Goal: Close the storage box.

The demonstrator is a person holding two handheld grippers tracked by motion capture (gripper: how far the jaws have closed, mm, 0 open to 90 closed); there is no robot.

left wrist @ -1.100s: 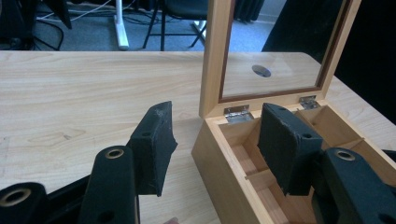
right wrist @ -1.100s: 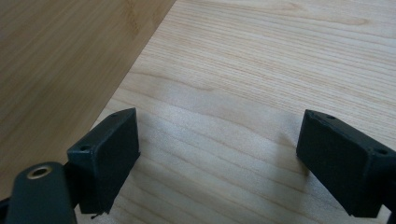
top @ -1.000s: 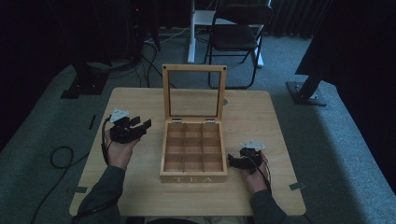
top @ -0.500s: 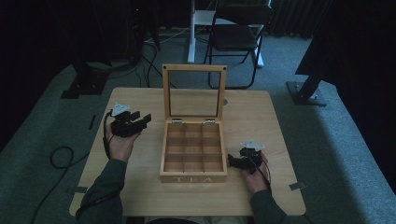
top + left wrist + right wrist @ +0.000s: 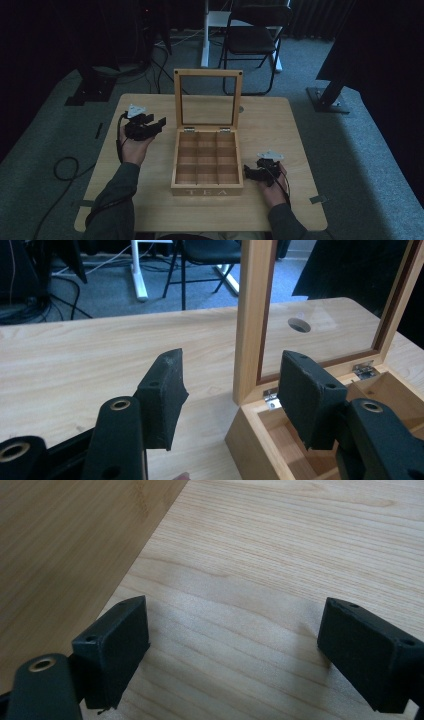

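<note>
Two tongs stood spread and empty. The left tongs (image 5: 159, 121), jaws just opening, approached the upright lid (image 5: 207, 98) of the tea box (image 5: 207, 190) at mid-bench; closing it probably needed a frame grip.

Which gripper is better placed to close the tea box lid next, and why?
Probably left. The left gripper is raised beside the upright lid, its open jaws bracketing the frame's edge. The right gripper sits low by the box front, aimed at the table.

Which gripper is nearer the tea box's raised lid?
The left gripper, jaws open beside the upright lid; the right gripper sits by the box's front right corner.
</note>
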